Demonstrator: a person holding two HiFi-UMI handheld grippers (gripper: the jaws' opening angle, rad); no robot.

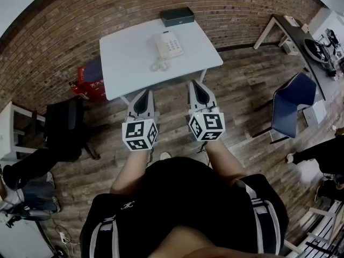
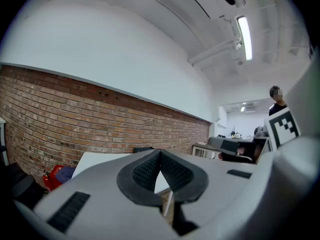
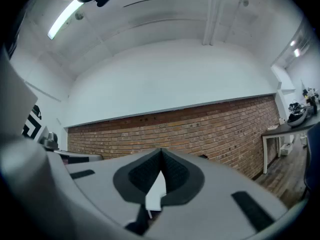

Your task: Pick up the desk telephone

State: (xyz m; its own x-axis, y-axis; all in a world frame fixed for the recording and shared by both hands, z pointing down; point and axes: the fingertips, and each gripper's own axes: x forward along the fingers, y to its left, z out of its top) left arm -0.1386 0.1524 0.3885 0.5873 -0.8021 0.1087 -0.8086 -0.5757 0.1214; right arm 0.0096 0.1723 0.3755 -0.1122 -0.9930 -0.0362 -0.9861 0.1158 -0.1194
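A white desk telephone point(image 1: 167, 44) with a coiled cord point(image 1: 159, 65) lies on the white table point(image 1: 129, 63), near its far middle. My left gripper point(image 1: 143, 93) and right gripper point(image 1: 199, 87) hover side by side in front of the table's near edge, both short of the phone. Each is shut with nothing between its jaws. In the left gripper view the left gripper point(image 2: 160, 154) has its tips pressed together, with the table point(image 2: 95, 160) showing behind. Likewise, in the right gripper view the right gripper point(image 3: 161, 153) is shut tip to tip. The phone is hidden in both gripper views.
A dark box point(image 1: 177, 16) sits at the table's far edge against the brick wall point(image 1: 107, 9). A red bag point(image 1: 91, 82) lies left of the table, a black chair point(image 1: 64, 125) further left, a blue chair point(image 1: 293, 104) at right. Another desk point(image 1: 301, 36) stands far right.
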